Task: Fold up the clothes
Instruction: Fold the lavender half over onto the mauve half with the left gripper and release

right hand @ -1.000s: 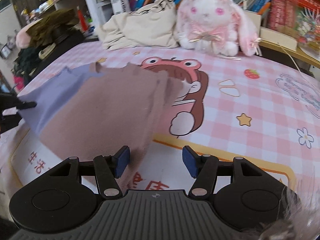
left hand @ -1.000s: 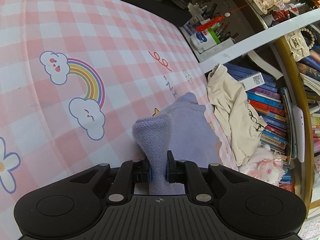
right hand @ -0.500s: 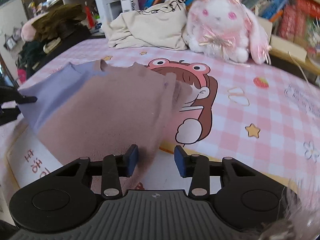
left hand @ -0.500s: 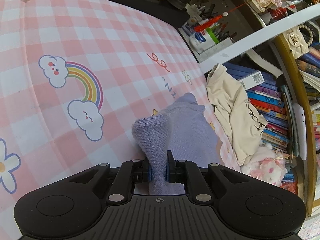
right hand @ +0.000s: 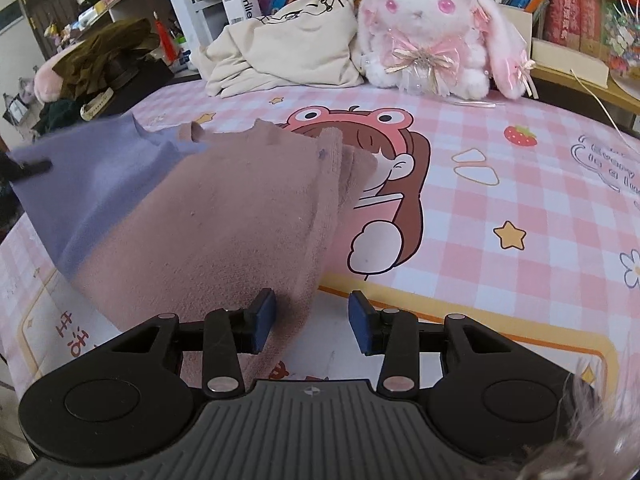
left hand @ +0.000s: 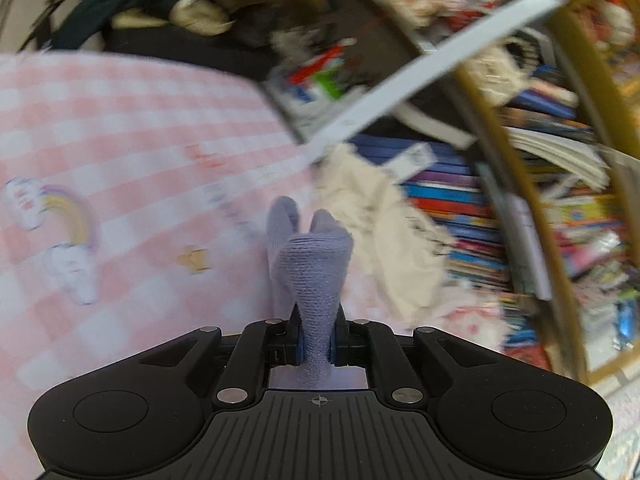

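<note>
Pink-and-white checked cloth (right hand: 480,128), printed with a rainbow, stars and a cartoon girl in a frog hat, covers the desk. On it lies a knitted garment (right hand: 192,240), lilac on one part and dusty pink on the other, spread from the left edge toward the middle, its lilac end raised off the cloth. At the far edge a crumpled cream shirt (right hand: 288,48) sits just beside a white plush rabbit (right hand: 432,28) with pink bows, both in front of shelves of books (left hand: 460,204). A heap of dark clothes (right hand: 104,52) lies beyond the far left corner.

The left tongs (left hand: 318,340) are clamped on a bunched fold of the lilac part, which stands up between the pads; that view is heavily blurred. The right tongs (right hand: 312,322) have just been closing and stand partly apart, low over the near edge, with the pink hem lying against the left pad (right hand: 262,318) while the other pad stands clear of it.
</note>
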A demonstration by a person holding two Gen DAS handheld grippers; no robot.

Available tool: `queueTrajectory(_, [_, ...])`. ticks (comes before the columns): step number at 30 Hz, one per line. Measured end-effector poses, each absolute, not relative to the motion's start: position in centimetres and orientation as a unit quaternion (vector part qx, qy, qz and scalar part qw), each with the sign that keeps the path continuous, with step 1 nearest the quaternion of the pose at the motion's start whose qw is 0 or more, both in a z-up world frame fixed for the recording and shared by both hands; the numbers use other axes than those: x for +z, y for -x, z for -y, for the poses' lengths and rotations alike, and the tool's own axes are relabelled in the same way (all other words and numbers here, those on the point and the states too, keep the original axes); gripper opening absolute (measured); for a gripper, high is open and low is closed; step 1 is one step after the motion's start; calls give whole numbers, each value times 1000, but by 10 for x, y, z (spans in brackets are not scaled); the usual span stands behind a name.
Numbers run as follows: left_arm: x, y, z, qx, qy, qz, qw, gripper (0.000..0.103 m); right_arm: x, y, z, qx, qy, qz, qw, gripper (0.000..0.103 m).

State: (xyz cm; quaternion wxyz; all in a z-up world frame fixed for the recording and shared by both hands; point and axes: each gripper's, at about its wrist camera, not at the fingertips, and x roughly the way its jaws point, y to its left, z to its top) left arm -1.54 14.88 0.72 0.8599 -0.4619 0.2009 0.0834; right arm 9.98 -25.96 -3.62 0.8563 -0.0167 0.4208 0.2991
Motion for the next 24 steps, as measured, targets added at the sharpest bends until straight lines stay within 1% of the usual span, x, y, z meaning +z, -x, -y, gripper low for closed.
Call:
queueTrajectory(3, [33,8,-126,47,444,-187,875,9,-36,-99,258,299,18,-420,857,38])
queueTrajectory(6, [55,-2,-92,11,404,-193,894,9,-36,-100,259,301,17,-419,857,39])
queueTrajectory(10, [66,-15,-30,-25,317,-241,917,10,-37,-101,261,304,16,-417,856,39])
queueTrajectory(11, [64,-19,-13,-32,295,-259,919,15,-37,-101,261,305,16,-417,856,39])
queueTrajectory(12, [58,-25,6,-42,273,-283,918,29,-37,-101,261,306,15,-417,856,39])
queueTrajectory(13, [51,-31,20,-58,260,-307,914,35,-37,-102,261,307,15,-417,855,39])
queueTrajectory(14, [40,-37,34,-77,255,-332,905,44,-37,-102,261,308,15,-417,855,39])
queueTrajectory(15, [28,-42,46,-94,250,-356,896,50,-37,-102,262,309,14,-417,855,39])
queueTrajectory(17, [11,-48,61,-99,245,-392,881,58,-38,-103,263,313,13,-417,853,39])
queueTrajectory(18, [4,-50,67,-98,241,-404,877,59,-38,-104,263,314,11,-418,852,39])
queueTrajectory(21, [-2,-49,63,-99,260,-405,871,62,-38,-106,266,316,1,-423,849,39])
queueTrajectory(24, [1,-42,55,-99,290,-403,862,62,-35,-107,274,315,-12,-432,845,42])
